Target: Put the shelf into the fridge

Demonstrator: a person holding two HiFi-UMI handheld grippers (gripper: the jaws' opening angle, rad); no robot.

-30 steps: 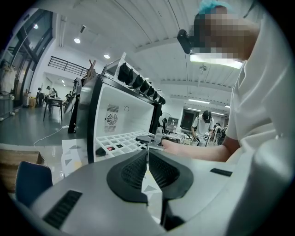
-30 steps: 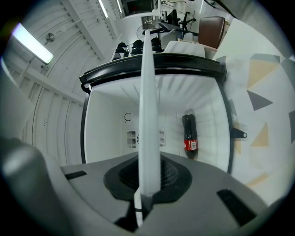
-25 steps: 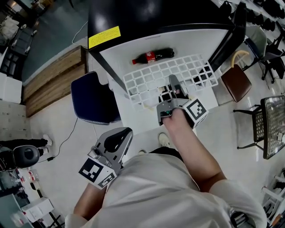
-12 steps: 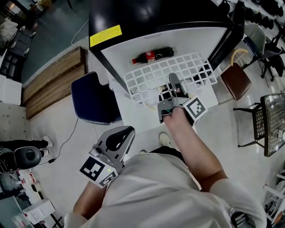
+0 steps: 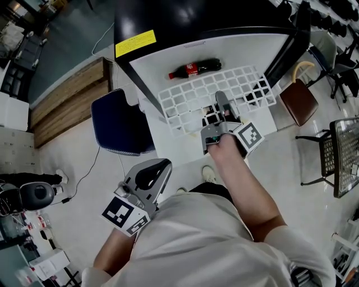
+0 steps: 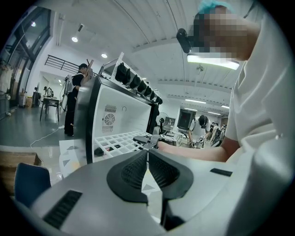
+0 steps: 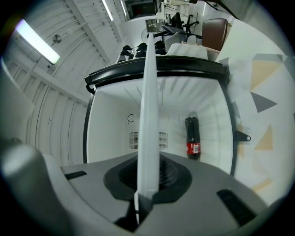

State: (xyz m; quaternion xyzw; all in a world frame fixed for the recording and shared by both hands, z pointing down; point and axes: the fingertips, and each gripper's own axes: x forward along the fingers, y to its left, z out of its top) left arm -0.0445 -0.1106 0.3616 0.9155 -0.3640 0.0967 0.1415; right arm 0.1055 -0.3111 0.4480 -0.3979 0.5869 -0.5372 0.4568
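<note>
Pale workshop floor, head view: right hand-held gripper is holding the shelf ahead at the fridge mouth, barely shifting since a second ago; insertion is pending.
Left gripper view: left hand-held gripper is idling closed, empty.
Right gripper view: jaws are closing on the shelf edge; cola bottle is lying ahead-right.

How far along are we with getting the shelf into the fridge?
Done: the white grid shelf is picked up, its far end reaching into the open black fridge. In hand: the right tongs are closing on its near edge. Left to do: slide it fully in and release. The left tongs are idle, shut.
</note>
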